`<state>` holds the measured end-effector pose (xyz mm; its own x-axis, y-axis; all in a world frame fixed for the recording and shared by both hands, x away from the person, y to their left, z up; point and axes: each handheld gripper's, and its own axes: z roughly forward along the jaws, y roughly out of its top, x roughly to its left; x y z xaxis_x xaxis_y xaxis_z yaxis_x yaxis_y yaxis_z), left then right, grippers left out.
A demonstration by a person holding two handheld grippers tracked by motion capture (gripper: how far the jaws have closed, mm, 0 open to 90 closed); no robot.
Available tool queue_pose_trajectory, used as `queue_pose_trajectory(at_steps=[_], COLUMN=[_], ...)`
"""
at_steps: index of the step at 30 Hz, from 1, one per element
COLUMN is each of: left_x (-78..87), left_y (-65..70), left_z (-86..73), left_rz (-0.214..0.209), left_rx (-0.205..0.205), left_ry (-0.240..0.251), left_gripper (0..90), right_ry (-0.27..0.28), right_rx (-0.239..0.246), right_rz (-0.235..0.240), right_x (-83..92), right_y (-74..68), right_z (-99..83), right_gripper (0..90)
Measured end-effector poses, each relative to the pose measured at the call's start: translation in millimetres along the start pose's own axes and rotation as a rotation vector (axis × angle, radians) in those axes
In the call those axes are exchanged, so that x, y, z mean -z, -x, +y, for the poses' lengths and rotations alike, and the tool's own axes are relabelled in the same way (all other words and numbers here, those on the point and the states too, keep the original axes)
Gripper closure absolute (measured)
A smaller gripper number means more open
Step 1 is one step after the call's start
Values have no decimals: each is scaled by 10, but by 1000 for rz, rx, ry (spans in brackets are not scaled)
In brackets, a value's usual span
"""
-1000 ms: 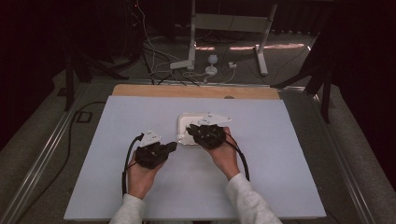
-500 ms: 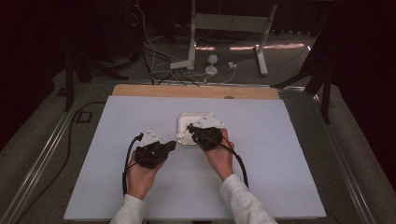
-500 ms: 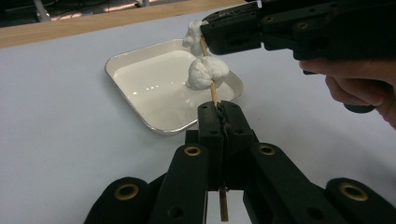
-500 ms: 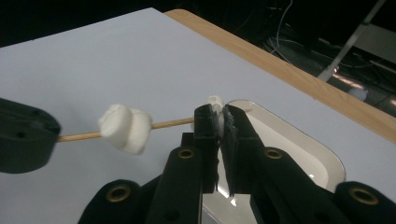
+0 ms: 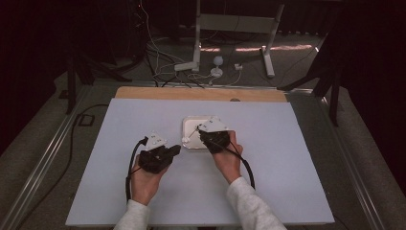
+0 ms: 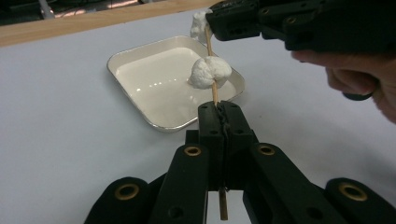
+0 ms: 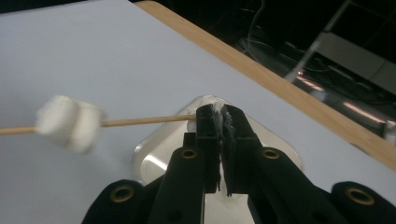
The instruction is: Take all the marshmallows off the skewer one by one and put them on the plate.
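Note:
My left gripper (image 5: 178, 149) (image 6: 219, 116) is shut on the lower end of a thin wooden skewer (image 6: 215, 93) (image 7: 140, 122). One white marshmallow (image 6: 210, 72) (image 7: 70, 122) (image 5: 185, 140) is threaded on the skewer, hanging over the near edge of a small square metal tray (image 5: 189, 122) (image 6: 154, 45) (image 7: 144, 149). At the skewer's far tip, my right gripper (image 5: 203, 134) (image 7: 219, 114) is shut on a second marshmallow (image 6: 201, 23), squashed white between its jaws. The two grippers face each other just above the tray.
The tray lies mid-table on a pale board (image 5: 119, 191) with a wooden strip (image 5: 201, 94) along the far edge. Cables and a metal stand (image 5: 196, 43) are on the floor beyond the table.

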<state>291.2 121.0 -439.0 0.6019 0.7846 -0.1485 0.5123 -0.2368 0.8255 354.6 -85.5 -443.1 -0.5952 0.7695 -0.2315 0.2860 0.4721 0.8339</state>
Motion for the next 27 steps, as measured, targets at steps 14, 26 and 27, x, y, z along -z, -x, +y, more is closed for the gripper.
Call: queue_pose_trajectory(at_steps=[14, 26, 27], left_x=[-11, -77, -79], left_y=[55, 54, 55], left_z=[25, 1, 1], left_rz=[-1, 21, 22], left_rx=[-41, -26, -25], left_ry=[-16, -16, -16], left_gripper=[899, 899, 899], right_ry=[39, 9, 3], right_rx=[-271, -297, -299], right_rz=[175, 254, 255], right_x=[17, -27, -30], right_y=[400, 415, 417], right_z=[-116, -149, -155], right_gripper=[856, 840, 838])
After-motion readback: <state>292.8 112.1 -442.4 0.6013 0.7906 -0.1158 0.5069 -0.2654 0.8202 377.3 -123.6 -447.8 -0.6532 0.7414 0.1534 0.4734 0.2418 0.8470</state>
